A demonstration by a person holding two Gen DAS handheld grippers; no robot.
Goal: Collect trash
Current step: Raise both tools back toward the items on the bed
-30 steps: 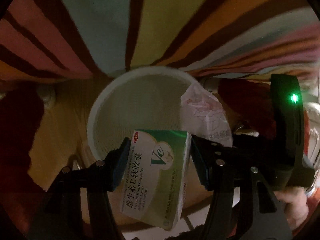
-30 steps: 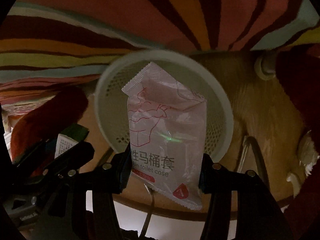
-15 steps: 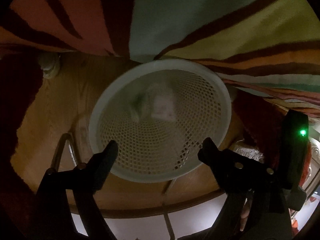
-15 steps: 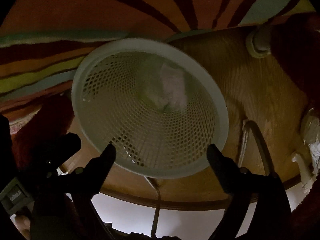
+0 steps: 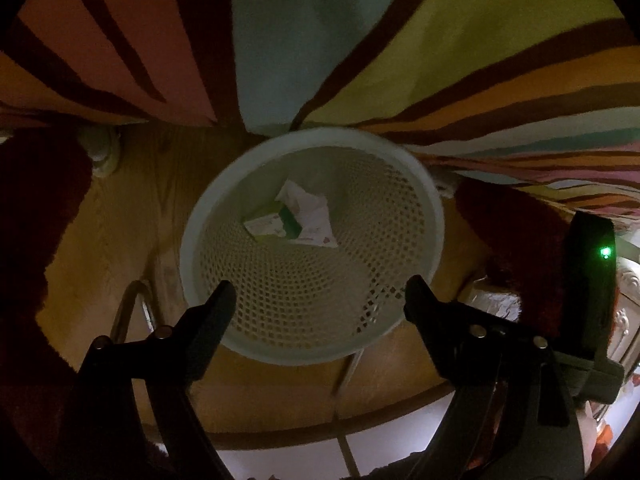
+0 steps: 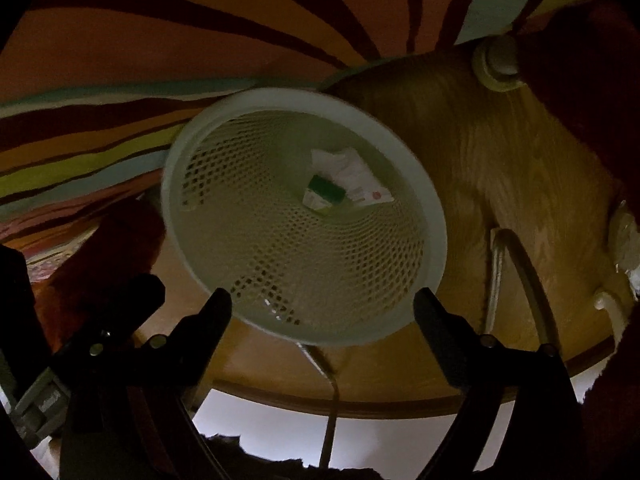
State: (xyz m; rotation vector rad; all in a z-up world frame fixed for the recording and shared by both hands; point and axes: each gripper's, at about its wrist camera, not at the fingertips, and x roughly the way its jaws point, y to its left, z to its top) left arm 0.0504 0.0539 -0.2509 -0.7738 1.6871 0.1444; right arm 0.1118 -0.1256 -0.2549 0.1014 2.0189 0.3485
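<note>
1. Since a second ago, both grippers have let go: the green and white box (image 5: 274, 225) and the pink-printed packet (image 5: 314, 220) are no longer clamped but are lying at the bottom of the white mesh basket (image 5: 434, 216), touching each other, the box partly overlapping the packet.
2. The striped rug (image 5: 360, 40) is filling the upper part of both views, running under the far rim of the basket.
3. The round wooden bench (image 5: 120, 220) is carrying the basket, which is sitting near its far edge; a curved metal rail (image 6: 520, 264) is lying beside the basket.
4. The left gripper (image 5: 318, 296) is hovering above the near rim of the basket, jaws spread wide and holding nothing.
5. The right gripper (image 6: 322, 304) is hovering likewise over the near rim, jaws wide apart and empty.
6. A small green light (image 5: 606, 253) is glowing on the dark unit at the right of the left wrist view.
</note>
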